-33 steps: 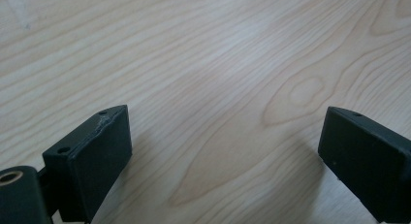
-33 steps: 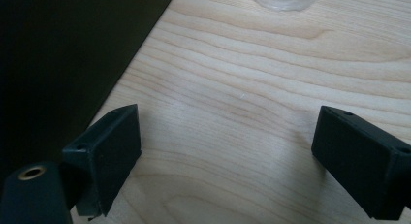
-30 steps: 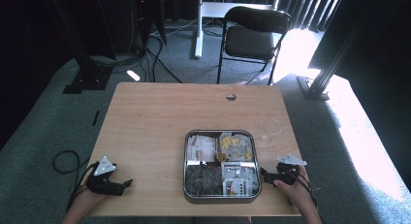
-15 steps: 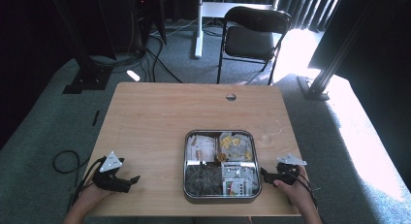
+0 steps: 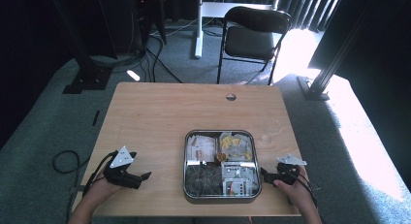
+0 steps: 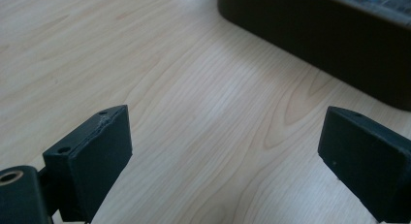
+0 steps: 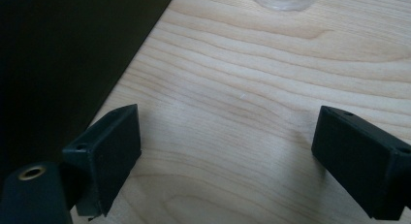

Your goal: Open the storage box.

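High view shows that my left gripper (image 5: 143,176) has moved closer to the tray (image 5: 186,162), while my right gripper (image 5: 264,173) waits beside it, both wide open and empty.

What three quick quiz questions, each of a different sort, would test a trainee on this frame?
1. True or false: the left gripper is shut on the tray.
2. Multiple choice: the clear cup stands (A) inside the tray, (B) on the table beyond the tray's far right corner, (C) between the right gripper's jaws.
3. Fill in: the right gripper lies just to the ____ of the tray.

Key
1. False: its jaws stand wide apart over bare wood, short of the tray.
2. B
3. right
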